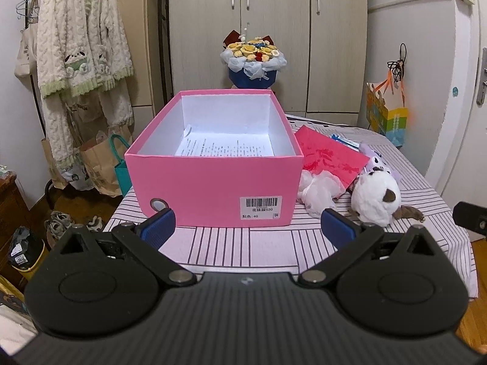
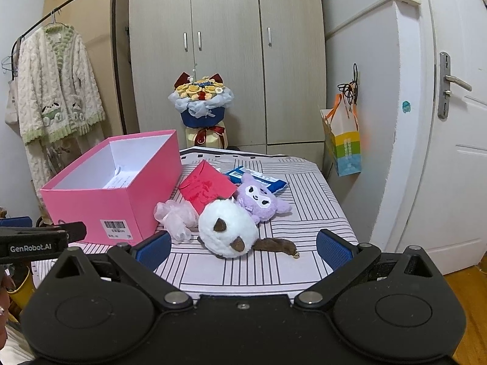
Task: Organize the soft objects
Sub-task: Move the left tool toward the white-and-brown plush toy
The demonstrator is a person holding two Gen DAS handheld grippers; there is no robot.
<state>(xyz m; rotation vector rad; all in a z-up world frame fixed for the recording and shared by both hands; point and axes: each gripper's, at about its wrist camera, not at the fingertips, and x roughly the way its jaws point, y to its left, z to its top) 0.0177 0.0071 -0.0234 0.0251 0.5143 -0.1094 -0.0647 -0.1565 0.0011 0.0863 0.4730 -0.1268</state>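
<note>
Stock on hand: pink box (image 1: 213, 164), frame centre, holds only a printed sheet (image 1: 225, 147); nothing soft packed yet. Outstanding, all lying right of the box on my striped cloth (image 2: 258, 270): white plush (image 2: 226, 228), purple plush (image 2: 258, 200), pink gauzy bundle (image 2: 175, 216), red pouch (image 2: 207, 188). My left tongs (image 1: 248, 228) and right tongs (image 2: 243, 248): both spread wide, carrying nothing.
</note>
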